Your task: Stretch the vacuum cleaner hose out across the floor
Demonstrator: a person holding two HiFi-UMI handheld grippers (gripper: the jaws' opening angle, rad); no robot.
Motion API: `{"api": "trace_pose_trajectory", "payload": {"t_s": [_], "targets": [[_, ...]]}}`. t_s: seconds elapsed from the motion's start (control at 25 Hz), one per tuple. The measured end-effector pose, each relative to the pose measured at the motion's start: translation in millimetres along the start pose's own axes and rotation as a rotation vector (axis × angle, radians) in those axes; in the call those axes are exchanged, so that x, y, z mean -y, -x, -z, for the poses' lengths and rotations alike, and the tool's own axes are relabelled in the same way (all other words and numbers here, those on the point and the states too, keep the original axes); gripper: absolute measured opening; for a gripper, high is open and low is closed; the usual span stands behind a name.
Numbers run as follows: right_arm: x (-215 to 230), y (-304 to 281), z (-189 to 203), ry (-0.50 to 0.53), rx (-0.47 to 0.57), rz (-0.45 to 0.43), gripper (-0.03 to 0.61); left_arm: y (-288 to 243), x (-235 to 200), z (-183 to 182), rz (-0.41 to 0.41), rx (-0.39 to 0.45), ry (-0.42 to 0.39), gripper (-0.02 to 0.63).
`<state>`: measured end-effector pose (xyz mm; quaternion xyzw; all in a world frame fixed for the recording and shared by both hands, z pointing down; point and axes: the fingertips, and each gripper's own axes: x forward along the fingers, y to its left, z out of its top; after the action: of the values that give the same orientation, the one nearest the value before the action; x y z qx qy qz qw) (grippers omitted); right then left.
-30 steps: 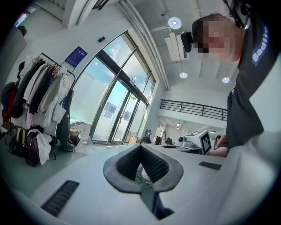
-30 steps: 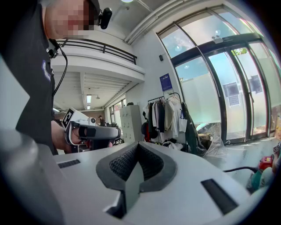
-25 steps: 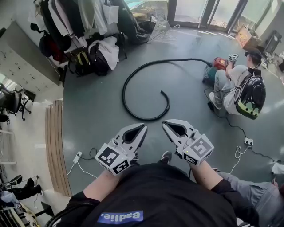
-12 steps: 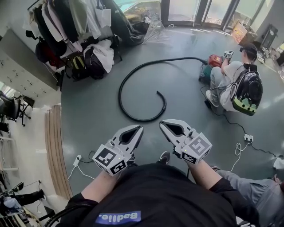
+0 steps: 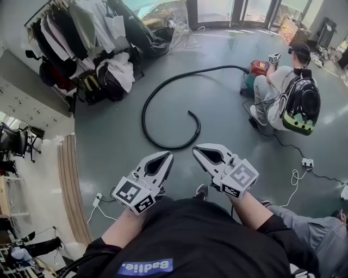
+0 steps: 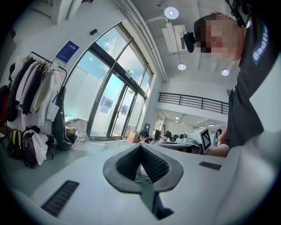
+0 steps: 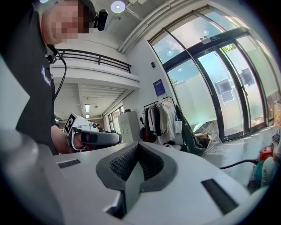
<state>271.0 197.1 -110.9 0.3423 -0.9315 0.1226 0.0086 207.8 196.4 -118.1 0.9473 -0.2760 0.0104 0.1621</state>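
A black vacuum hose lies curled in a loose spiral on the grey floor, its free end inside the curl. Its far end runs to a red and teal vacuum cleaner at the upper right; a short length of the hose also shows in the right gripper view. My left gripper and right gripper are held side by side in front of my chest, both shut and empty, well short of the hose. In the gripper views each pair of jaws is closed with nothing between.
A person with a backpack crouches beside the vacuum cleaner. A clothes rack with coats, and bags under it, stand at the upper left. Cables and power strips lie on the floor right and left. Glass doors at the far side.
The view has shifted slightly, so the hose and the crouching person sit a little higher and further left. Both grippers stay shut, held in the same pose.
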Motion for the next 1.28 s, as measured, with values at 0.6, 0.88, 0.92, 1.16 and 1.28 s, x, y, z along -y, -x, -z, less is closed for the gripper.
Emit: {"api": "trace_pose_trajectory", "payload": {"t_s": [0.6,0.88,0.92,1.16,1.28], "targets": [[14.2,-53.8,8.1,-0.003,-0.056,0.046,-0.005,1.9,-82.4,-1.6,0.011,0.017,0.028,-0.005],[11.1,-133.2,-6.8,0.012,-0.056,0.093,-0.005,29.6,-159.2,-22.9,0.061,0.009,-0.001,-0.005],[10.6,-144.3,-9.1,0.016,-0.056,0.100,-0.005,34.3,-170.1,-26.4,0.067,0.008,-0.004,-0.003],[18.9,-193.7,-15.0,0.016,-0.065,0.138,-0.005,50.7,-224.6,-38.4,0.084,0.010,-0.003,-0.003],[28.5,-211.8,-13.4,0.018,-0.077,0.131,-0.005,50.4,-247.0,-34.7,0.074,-0.001,0.010,-0.003]]}}
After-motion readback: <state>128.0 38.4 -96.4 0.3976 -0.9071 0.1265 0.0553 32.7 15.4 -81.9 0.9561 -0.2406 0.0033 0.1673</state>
